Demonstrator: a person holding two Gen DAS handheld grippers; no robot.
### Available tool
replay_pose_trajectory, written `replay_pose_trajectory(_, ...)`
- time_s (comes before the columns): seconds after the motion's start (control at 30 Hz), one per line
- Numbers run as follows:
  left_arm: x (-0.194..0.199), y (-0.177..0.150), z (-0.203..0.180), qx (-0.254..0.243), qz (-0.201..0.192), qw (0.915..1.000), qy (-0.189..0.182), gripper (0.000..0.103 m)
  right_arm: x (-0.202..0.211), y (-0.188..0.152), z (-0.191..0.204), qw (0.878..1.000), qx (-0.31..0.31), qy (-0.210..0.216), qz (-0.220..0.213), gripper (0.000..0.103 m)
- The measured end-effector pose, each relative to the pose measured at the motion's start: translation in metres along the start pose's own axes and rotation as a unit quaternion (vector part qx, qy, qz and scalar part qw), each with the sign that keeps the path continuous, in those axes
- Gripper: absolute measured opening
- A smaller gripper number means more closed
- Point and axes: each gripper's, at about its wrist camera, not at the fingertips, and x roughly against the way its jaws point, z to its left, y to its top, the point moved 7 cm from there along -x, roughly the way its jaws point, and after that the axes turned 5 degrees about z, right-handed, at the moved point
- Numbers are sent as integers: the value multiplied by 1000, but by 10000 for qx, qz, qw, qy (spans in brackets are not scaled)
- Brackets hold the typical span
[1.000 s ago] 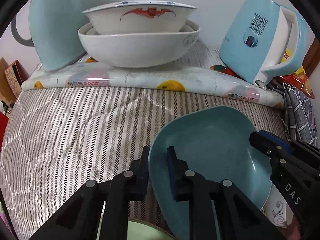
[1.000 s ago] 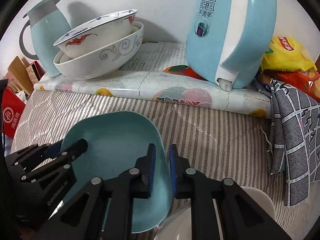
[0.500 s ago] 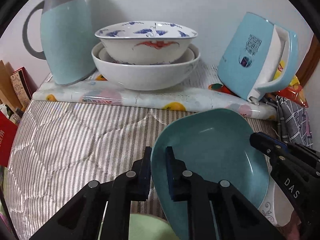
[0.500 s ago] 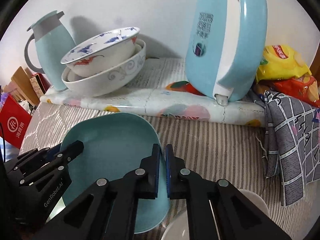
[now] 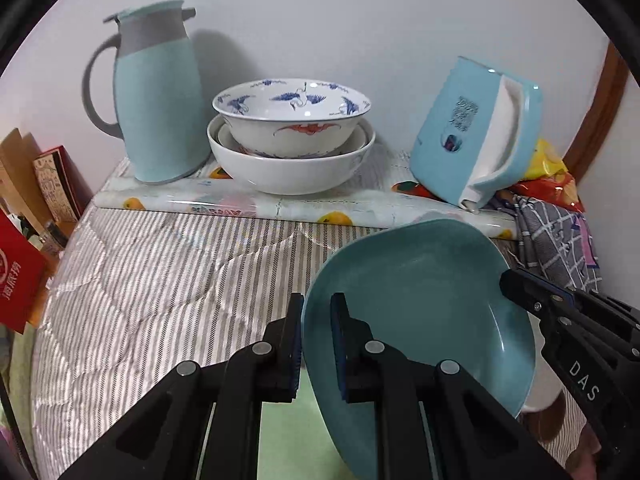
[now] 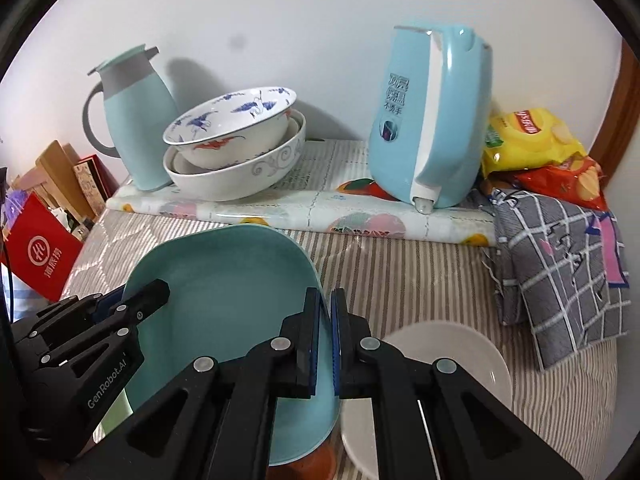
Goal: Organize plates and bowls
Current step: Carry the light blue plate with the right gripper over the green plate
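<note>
A teal plate (image 5: 424,312) is held in the air between both grippers, above the striped cloth. My left gripper (image 5: 316,320) is shut on its left rim. My right gripper (image 6: 325,316) is shut on its right rim; the plate also shows in the right wrist view (image 6: 224,292). At the back, a painted bowl (image 5: 292,116) sits nested in a larger white bowl (image 5: 292,164) on a fruit-print board. A white plate (image 6: 448,360) lies on the cloth under my right gripper. A pale green dish (image 5: 288,432) shows below my left gripper.
A teal thermos jug (image 5: 160,100) stands left of the bowls and a light blue kettle (image 5: 476,136) to their right. Snack bags (image 6: 536,148) and a checked grey cloth (image 6: 560,252) lie at the right. A red box (image 6: 36,256) and cartons stand at the left edge.
Both grippers have risen and drawn back with the teal plate; the bowls, jug and kettle now look farther away and lower in view.
</note>
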Motion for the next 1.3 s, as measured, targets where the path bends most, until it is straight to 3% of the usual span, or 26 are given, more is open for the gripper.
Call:
replay_pose_trajectory(0.53,59,-35,1,19,-270,9996,-100,13,66,-37,14,9993,-7,-111,-367,5)
replay_pose_trajectory(1.3,80,-52,19,152,-355,9992,-122,13,86,-57,36,9989,52,-114,-457,5)
